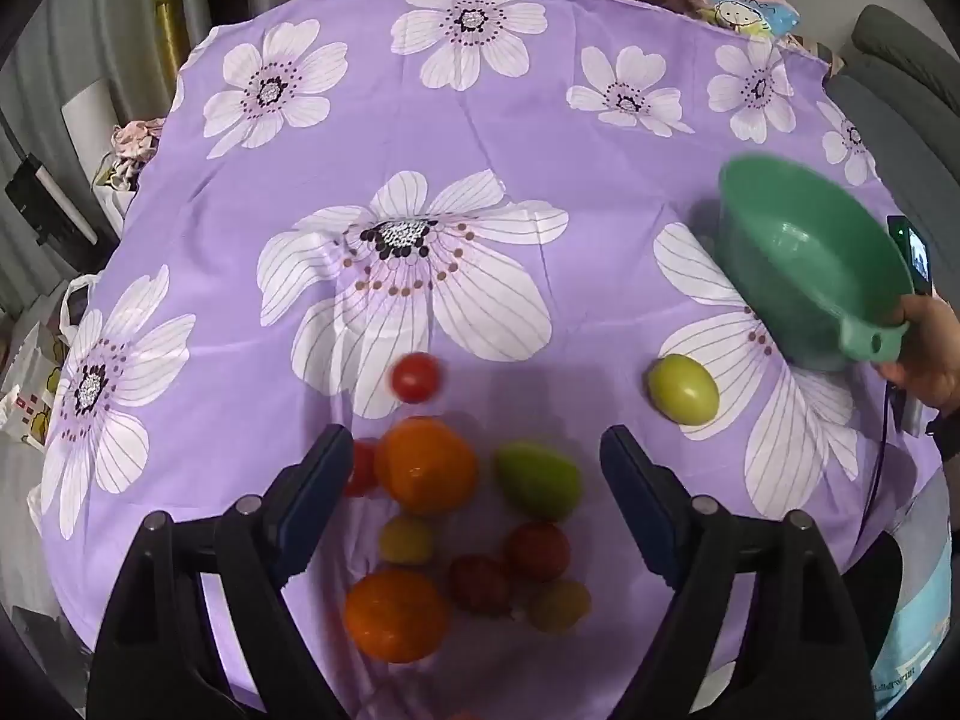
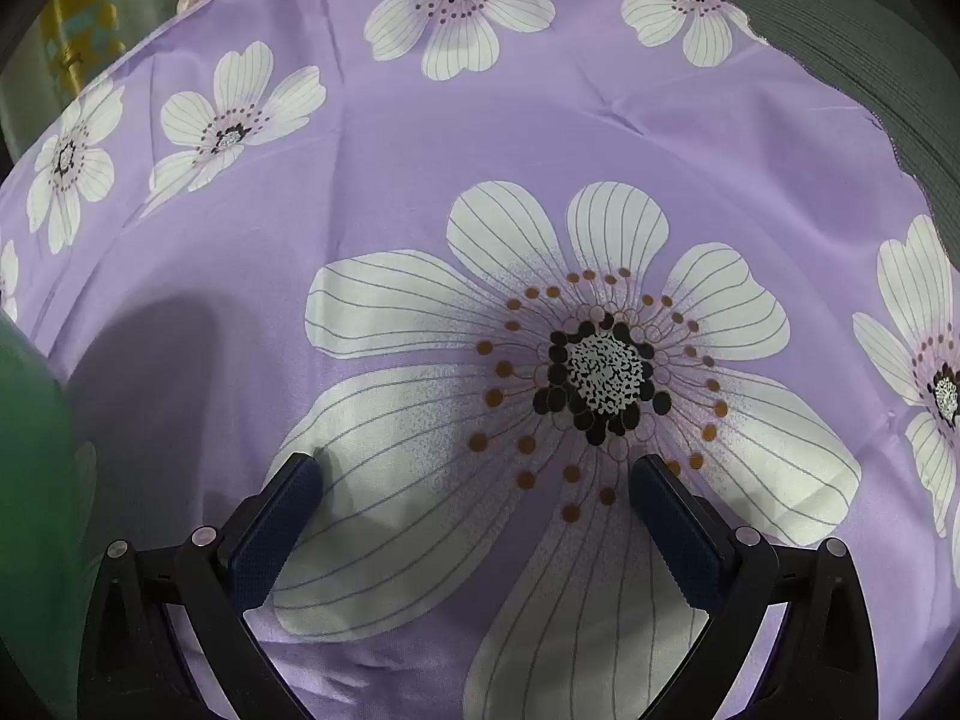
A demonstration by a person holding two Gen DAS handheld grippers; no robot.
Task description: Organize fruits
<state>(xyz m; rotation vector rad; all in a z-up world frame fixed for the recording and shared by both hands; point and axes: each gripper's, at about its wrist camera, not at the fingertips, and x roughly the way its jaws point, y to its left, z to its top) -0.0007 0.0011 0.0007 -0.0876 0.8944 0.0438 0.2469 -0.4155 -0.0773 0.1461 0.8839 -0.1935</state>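
The left gripper point(image 1: 477, 450) hangs over a purple flowered cloth point(image 1: 540, 138), its two fingers spread wide apart with nothing between the pads; just past the tip of the left finger point(image 1: 318, 480) a small red fruit point(image 1: 362, 468) peeks out, partly hidden by that finger and touching a large orange point(image 1: 427, 464); ahead of the orange, beyond the fingertips, a red tomato point(image 1: 415, 377) lies blurred; between the two fingers sit a green pear-shaped fruit point(image 1: 538, 479), a small yellow-green fruit point(image 1: 406, 539), a second orange point(image 1: 396, 614) nearer the camera, two dark red fruits point(image 1: 537, 551) point(image 1: 480, 584) and another yellowish one point(image 1: 558, 605), all loosely bunched; outside the right finger point(image 1: 645, 504), ahead and to its right, a lone green fruit point(image 1: 683, 389) rests on a white petal; farther right a green bowl point(image 1: 810, 264) is tilted above the cloth, gripped at its tab handle by a bare hand point(image 1: 927, 354).

In the right wrist view the right gripper point(image 2: 474, 477) also stands with fingers well apart and holds nothing; left of its left finger point(image 2: 270, 534), at the frame's edge, a green curved surface point(image 2: 30, 468), probably the bowl, shows; between and ahead of the fingers lies only the cloth's big white flower point(image 2: 600, 378).
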